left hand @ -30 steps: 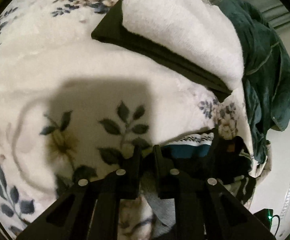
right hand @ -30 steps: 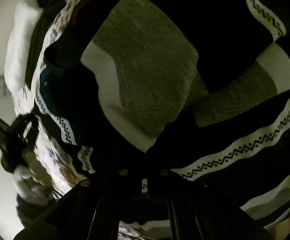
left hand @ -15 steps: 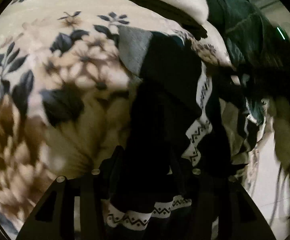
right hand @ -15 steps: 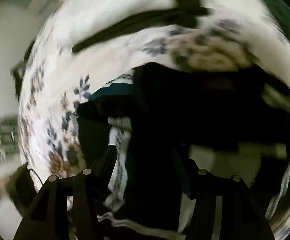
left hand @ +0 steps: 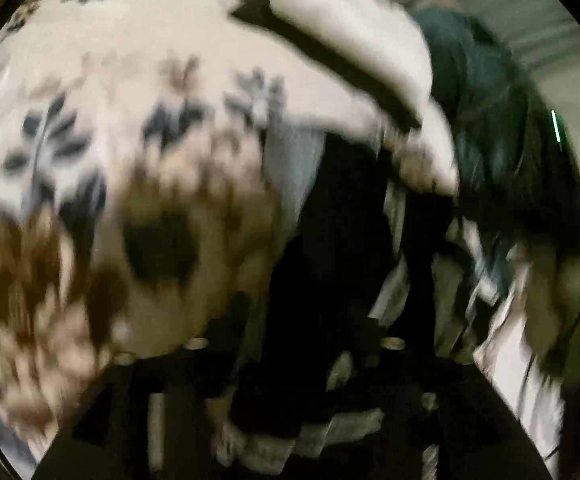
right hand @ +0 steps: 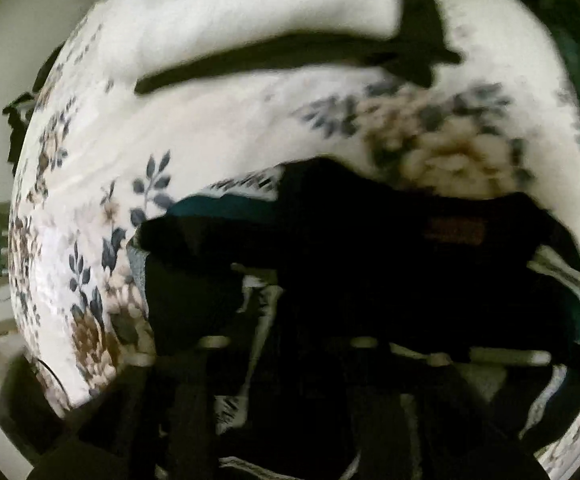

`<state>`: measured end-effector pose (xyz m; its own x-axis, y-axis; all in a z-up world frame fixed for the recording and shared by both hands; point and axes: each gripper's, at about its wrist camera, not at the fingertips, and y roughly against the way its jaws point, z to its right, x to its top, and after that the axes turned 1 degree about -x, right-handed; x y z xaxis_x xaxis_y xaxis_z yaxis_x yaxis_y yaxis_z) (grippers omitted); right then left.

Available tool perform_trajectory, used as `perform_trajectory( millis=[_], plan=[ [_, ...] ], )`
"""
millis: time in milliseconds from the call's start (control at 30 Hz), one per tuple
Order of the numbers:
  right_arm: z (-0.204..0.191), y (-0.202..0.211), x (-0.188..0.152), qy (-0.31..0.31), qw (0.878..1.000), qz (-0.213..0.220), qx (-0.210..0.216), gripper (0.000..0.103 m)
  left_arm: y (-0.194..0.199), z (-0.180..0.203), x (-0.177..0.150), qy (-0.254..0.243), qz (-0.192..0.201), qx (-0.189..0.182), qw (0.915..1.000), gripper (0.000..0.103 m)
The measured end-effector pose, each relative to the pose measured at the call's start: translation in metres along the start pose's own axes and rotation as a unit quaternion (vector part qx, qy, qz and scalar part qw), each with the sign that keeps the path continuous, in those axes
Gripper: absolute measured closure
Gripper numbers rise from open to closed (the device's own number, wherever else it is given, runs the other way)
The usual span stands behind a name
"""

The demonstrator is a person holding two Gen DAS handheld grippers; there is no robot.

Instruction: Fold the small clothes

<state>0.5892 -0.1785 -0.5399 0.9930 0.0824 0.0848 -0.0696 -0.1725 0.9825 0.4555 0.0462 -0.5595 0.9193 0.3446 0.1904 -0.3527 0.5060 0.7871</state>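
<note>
A dark garment [left hand: 342,220] with grey patches and white patterned bands lies bunched on a floral blanket [left hand: 130,100]. The left wrist view is blurred. My left gripper [left hand: 306,312] hangs over the garment's near end; its jaws are opening, with dark cloth lying between them. In the right wrist view the same dark pile [right hand: 370,232], with a teal patch [right hand: 226,206], fills the lower middle. My right gripper [right hand: 290,312] points steeply down into it. Its jaws are closing with dark cloth in the gap. I see no pad pressing on it.
A folded white towel [left hand: 350,40] on a dark folded piece [left hand: 330,60] rests farther back on the blanket; the towel [right hand: 250,12] shows in the right wrist view too. A dark green garment [left hand: 490,120] is heaped at the right. The blanket's edge [right hand: 30,240] drops off at the left.
Both grippers were shut a second ago and now stand apart. The left one swung from bare blanket onto the dark garment. The right one rolled and pulled back from the cloth.
</note>
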Motion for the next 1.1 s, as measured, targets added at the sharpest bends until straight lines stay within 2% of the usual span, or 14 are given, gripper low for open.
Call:
perform_trajectory(
  millis=[100,167,233,300,367,433,467,500,567,667,767,867,1000,1100],
  plan=[
    [0.028,0.018,-0.025,-0.052,0.998,0.017,0.014,0.053,-0.022,-0.004,0.046,0.006,0.001,-0.019,0.9998,0.051],
    [0.047,0.022,-0.047,-0.084,0.996,0.019,0.018,0.053,-0.049,-0.005,0.071,-0.009,-0.011,0.002,0.9999,0.051],
    [0.073,0.023,-0.074,-0.117,0.993,0.021,-0.013,0.053,-0.078,-0.01,0.088,-0.024,-0.045,0.026,0.9984,0.051],
    [0.098,0.023,-0.095,-0.142,0.989,0.02,-0.046,0.038,-0.076,-0.007,0.094,-0.027,-0.05,0.029,0.998,0.051],
    [0.121,0.027,-0.116,-0.157,0.984,0.025,-0.076,0.004,-0.053,0.012,0.092,-0.07,-0.02,0.06,0.9955,0.051],
    [0.133,0.032,-0.131,-0.159,0.983,0.03,-0.086,0.002,-0.026,0.034,0.082,-0.108,0.011,0.099,0.9891,0.05],
    [0.14,0.037,-0.139,-0.166,0.982,0.032,-0.082,0.002,-0.018,0.043,0.077,-0.119,0.02,0.117,0.9857,0.037],
    [0.146,0.042,-0.146,-0.177,0.981,0.034,-0.071,0.002,-0.008,0.049,0.073,-0.129,0.03,0.136,0.9818,0.015],
    [0.16,0.058,-0.163,-0.203,0.978,0.04,-0.038,0.002,0.014,0.069,0.055,-0.147,0.053,0.166,0.9737,0.005],
    [0.184,0.089,-0.193,-0.214,0.975,0.052,-0.018,0.002,0.034,0.103,0.019,-0.165,0.072,0.188,0.9656,0.005],
    [0.209,0.115,-0.222,-0.201,0.978,0.053,-0.014,0.002,0.043,0.132,-0.032,-0.167,0.066,0.19,0.9652,0.005],
    [0.243,0.124,-0.242,-0.19,0.981,0.039,0.003,0.001,0.039,0.153,-0.092,-0.135,0.047,0.193,0.9707,0.005],
    [0.284,0.109,-0.224,-0.175,0.983,0.043,0.033,0.001,0.02,0.16,-0.163,-0.092,0.032,0.269,0.9581,0.005],
    [0.29,0.089,-0.19,-0.155,0.985,0.046,0.068,0.002,0.002,0.151,-0.197,-0.016,0.013,0.304,0.9525,0.005]
  ],
)
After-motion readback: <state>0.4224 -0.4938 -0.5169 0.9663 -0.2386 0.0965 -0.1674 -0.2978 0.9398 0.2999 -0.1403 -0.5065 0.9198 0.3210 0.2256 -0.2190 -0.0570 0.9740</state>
